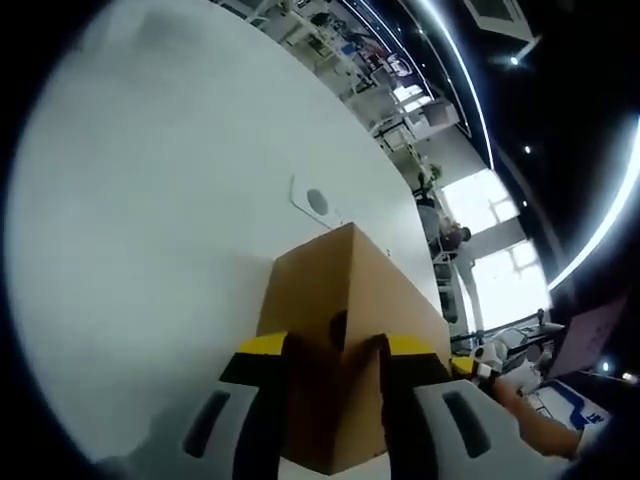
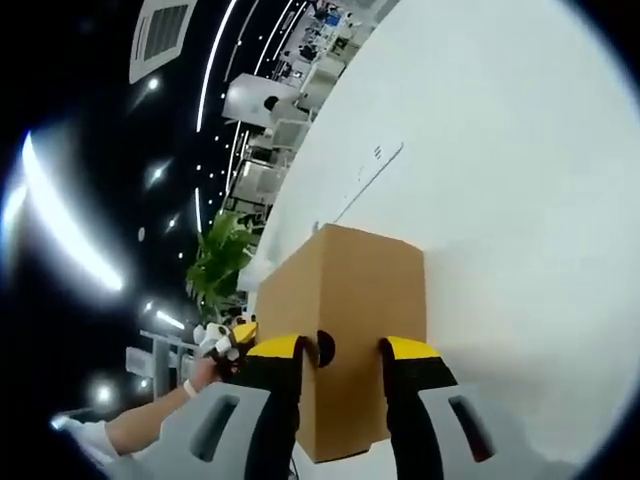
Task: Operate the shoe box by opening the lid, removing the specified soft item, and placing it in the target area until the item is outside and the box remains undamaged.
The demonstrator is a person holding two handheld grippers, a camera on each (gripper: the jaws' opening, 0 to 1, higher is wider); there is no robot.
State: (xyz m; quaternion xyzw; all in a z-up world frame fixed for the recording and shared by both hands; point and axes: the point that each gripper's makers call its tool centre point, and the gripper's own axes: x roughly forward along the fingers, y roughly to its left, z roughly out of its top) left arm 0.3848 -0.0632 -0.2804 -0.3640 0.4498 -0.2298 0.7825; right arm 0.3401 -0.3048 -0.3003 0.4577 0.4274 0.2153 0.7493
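A brown cardboard shoe box [image 1: 345, 290] with its lid down stands out against the white table [image 1: 150, 200]. A dark finger notch [image 1: 338, 325] sits on its near edge. My left gripper [image 1: 336, 350] has its yellow-tipped jaws on either side of the box's near end and holds it. In the right gripper view the same box [image 2: 360, 290] runs deep between the jaws of my right gripper [image 2: 340, 352], which also clamps it. The left gripper [image 2: 232, 340] shows there beside the box, held by a hand. The soft item is hidden.
The white table [image 2: 520, 200] spreads wide behind the box. A round grey cap [image 1: 317, 201] is set in its top past the box. A potted plant [image 2: 220, 260], desks and bright windows lie beyond the table edge. A person's forearm [image 2: 140, 425] reaches in.
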